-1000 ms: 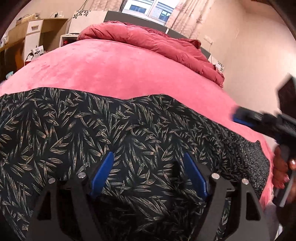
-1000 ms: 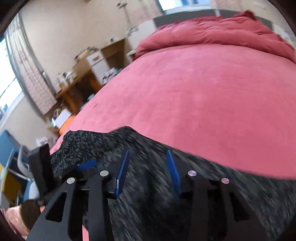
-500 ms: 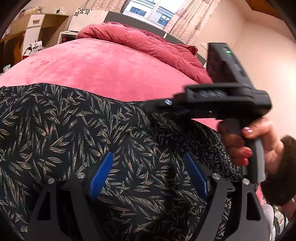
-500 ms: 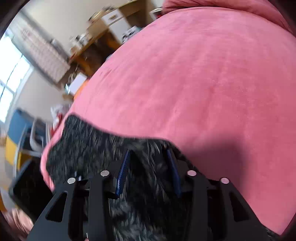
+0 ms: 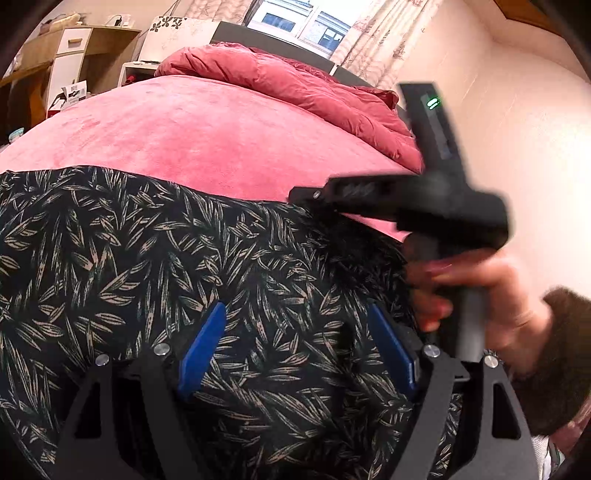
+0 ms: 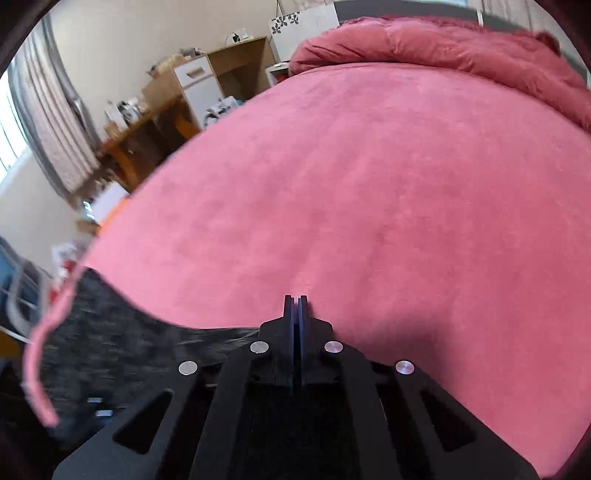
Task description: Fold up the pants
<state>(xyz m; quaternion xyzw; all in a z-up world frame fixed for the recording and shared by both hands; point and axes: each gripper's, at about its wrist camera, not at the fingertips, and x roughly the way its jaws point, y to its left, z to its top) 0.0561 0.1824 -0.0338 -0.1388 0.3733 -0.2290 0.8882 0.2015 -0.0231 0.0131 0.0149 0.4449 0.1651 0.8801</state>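
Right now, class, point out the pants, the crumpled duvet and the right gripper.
pants (image 5: 129, 258), left wrist view, leaf-print cloth.
crumpled duvet (image 5: 295, 88), left wrist view, its middle folds.
right gripper (image 6: 295, 301), right wrist view, closed fingertips.

Pink bedspread (image 5: 207, 147) across the middle; crumpled red duvet (image 5: 295, 92) at 12 o'clock against a dark headboard (image 5: 266, 40). Wooden desk (image 6: 155, 125) with a white drawer unit (image 6: 199, 88) at 10 o'clock. Curtained window (image 5: 295, 22) at 12.

daylight from window (image 5: 295, 22) | fisheye-bent edges | right gripper (image 5: 406, 199) motion-blurred, perhaps moving fast
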